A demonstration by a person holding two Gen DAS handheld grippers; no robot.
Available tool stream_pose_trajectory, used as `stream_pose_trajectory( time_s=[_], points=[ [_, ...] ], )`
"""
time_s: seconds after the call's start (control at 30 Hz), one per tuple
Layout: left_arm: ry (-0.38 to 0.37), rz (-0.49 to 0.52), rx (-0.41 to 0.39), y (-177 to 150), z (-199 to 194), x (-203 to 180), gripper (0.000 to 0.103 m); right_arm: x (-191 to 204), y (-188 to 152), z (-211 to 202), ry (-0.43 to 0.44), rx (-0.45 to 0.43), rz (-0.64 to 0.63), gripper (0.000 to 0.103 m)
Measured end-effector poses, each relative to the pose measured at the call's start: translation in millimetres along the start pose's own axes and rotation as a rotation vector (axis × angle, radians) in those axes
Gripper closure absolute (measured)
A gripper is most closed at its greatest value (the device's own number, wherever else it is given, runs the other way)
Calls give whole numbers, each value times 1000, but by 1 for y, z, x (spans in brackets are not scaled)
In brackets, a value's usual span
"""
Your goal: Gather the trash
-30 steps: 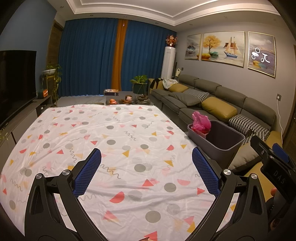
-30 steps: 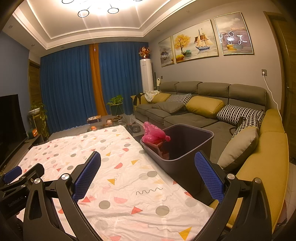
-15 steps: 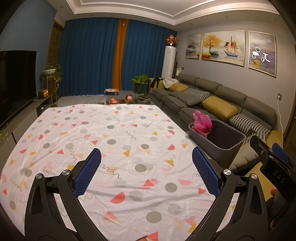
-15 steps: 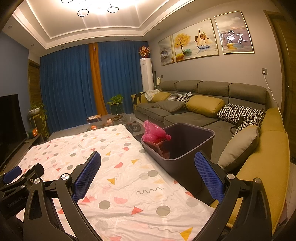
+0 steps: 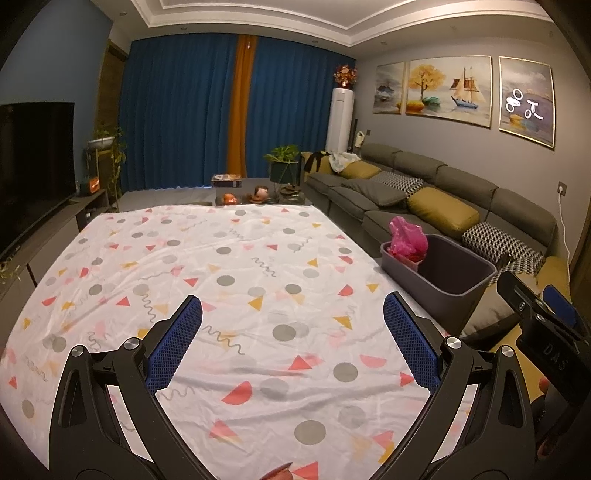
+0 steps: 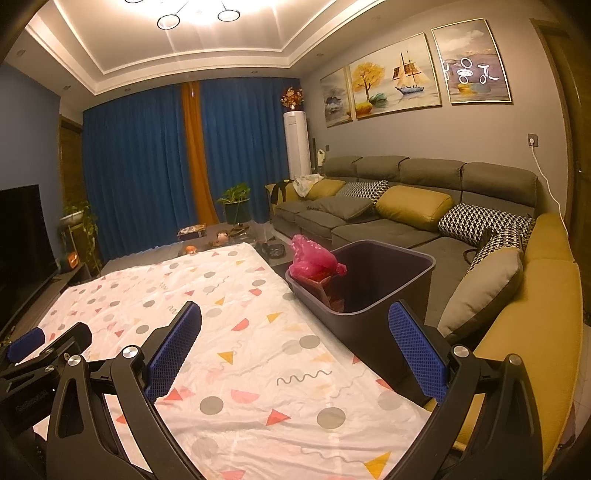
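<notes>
Fingers spread wide on both tools, blue ribbed pads facing each other, nothing between them. Left gripper held above the patterned cloth, a white sheet strewn with grey dots, coral and yellow triangles and squiggles. Right gripper likewise released, poised over the cloth's right edge, just before the dark bin.

Trash already gathered: pink plastic bag bunched at the bin's far corner, sticking up over the rim, with more pinkish scrap below it inside. Bin set beside the cloth's right edge, between cloth and sofa.

From the left wrist only: nearly the whole sheet, bare of litter; television along the left wall; the other tool's body at the right edge, stamped "DAS"; a fingertip at the bottom edge. Bin seen small and from the side there, bag showing at its far end.

From the right wrist only: ring-shaped ceiling lights, bin's dark interior, yellow sofa arm, wall socket with white cable. Other tool at the lower left edge, lettering along its side too blurred to read.

Three framed paintings in both views, rightmost glared by light reflections.
</notes>
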State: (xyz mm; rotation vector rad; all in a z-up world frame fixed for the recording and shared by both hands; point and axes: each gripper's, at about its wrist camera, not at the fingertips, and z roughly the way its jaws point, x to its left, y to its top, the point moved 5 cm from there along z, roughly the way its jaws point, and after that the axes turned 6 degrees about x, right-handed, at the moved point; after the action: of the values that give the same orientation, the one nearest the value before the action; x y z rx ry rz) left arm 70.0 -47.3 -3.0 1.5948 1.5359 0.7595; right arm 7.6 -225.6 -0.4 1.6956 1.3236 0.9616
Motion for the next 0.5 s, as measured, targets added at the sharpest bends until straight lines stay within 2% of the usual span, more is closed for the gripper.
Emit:
stream_pose_trajectory(
  time_s=[0.1,0.2,0.5],
  points=[
    [1,7,-22,1,-2,1,7,0,-1,2,2,5,-1,5],
    [20,37,-31,2,-1,-2,14,0,0,4,4,10,-2,5],
    [19,54,-27,8,0,-5,14,5,6,5,18,0,-8,6]
  ],
)
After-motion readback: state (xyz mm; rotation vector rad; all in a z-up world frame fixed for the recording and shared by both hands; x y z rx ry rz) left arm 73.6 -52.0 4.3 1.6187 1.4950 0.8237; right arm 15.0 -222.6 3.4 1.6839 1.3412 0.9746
